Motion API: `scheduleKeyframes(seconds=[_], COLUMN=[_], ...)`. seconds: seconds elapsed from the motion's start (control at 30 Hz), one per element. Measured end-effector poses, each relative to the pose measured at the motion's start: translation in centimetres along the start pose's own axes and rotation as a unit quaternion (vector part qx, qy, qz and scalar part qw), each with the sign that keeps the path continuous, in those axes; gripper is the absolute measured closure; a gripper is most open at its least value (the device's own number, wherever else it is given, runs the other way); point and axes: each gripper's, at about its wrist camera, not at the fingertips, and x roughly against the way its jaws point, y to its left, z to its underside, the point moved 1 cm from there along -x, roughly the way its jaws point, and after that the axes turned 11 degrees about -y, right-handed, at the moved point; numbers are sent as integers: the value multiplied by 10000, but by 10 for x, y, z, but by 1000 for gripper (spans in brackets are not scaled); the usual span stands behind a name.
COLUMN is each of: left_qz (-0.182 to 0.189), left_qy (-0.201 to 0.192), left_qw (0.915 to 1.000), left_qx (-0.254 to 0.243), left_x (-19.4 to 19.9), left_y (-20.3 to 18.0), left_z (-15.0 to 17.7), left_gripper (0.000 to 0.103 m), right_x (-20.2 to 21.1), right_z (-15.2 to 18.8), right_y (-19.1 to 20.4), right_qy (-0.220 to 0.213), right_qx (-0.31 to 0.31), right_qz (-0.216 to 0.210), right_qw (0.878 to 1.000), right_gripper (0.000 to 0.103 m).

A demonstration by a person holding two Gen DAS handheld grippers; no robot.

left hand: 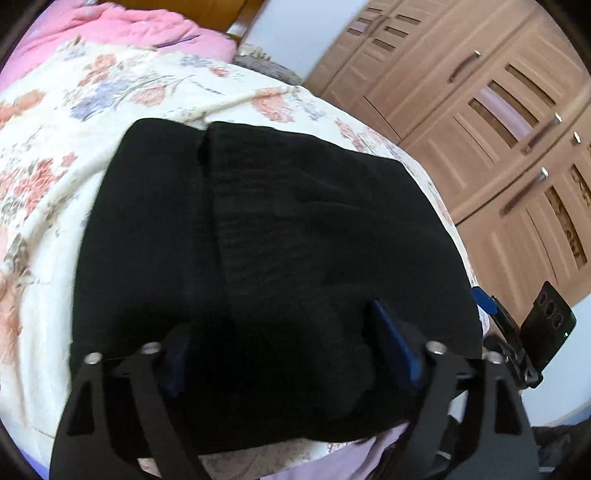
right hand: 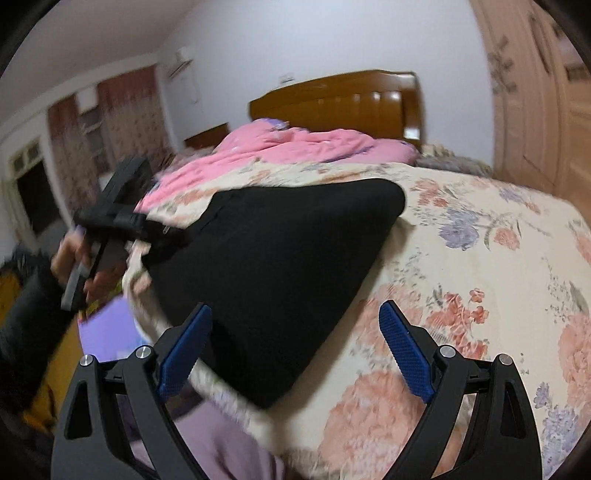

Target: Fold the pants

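We see the black pants (left hand: 266,236), soft and matte, folded into a blunt block on the bed's floral quilt (left hand: 48,177). Our left claw (left hand: 291,343) and right claw (right hand: 295,347) are both spread, textured blue pads (right hand: 404,350) gripping nothing.

The pants (left hand: 273,258) are plain black, filling the middle of the left wrist frame. Under them the bedspread (left hand: 48,206) is cream, printed with salmon-pink and lilac flowers and grey-green stems. At upper left a quilt (left hand: 110,29) is bright pink with small purple marks. The wardrobe (left hand: 480,122) at right is light brown wood. In the right wrist frame the headboard (right hand: 332,99) at upper centre is orange-brown, and both gripper pads (right hand: 404,350) are blue on black frames.
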Motion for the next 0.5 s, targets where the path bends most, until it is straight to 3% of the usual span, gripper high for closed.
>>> scheduleKeyframes(seconds=[0.13,0.23,0.33,0.4,0.5], left_qz=[-370,-106,292,509,534], left_qy=[83,-211,-781,-1023,-1089], left_qw=[9992,9985,9913,9845,9795], left_qx=[-131,486,1022,1329,1611], left_x=[-11,7,36,51,61], left_y=[-12,-3,13,27,45], left_z=[-3,-9,-11,-7,-1], left_gripper=[2,3,3,3,3], right_x=[-1,-9,-14,-19,-24], right_z=[23,38,39,38,40], right_y=[16,25,26,26,30], right_qy=[215,390,287,192,138], right_qx=[424,730,814,981,1277], right_qz=[90,200,480,880,1164], right_qw=[9988,9964,9951,9911,9849], right_gripper=[14,14,14,14,15])
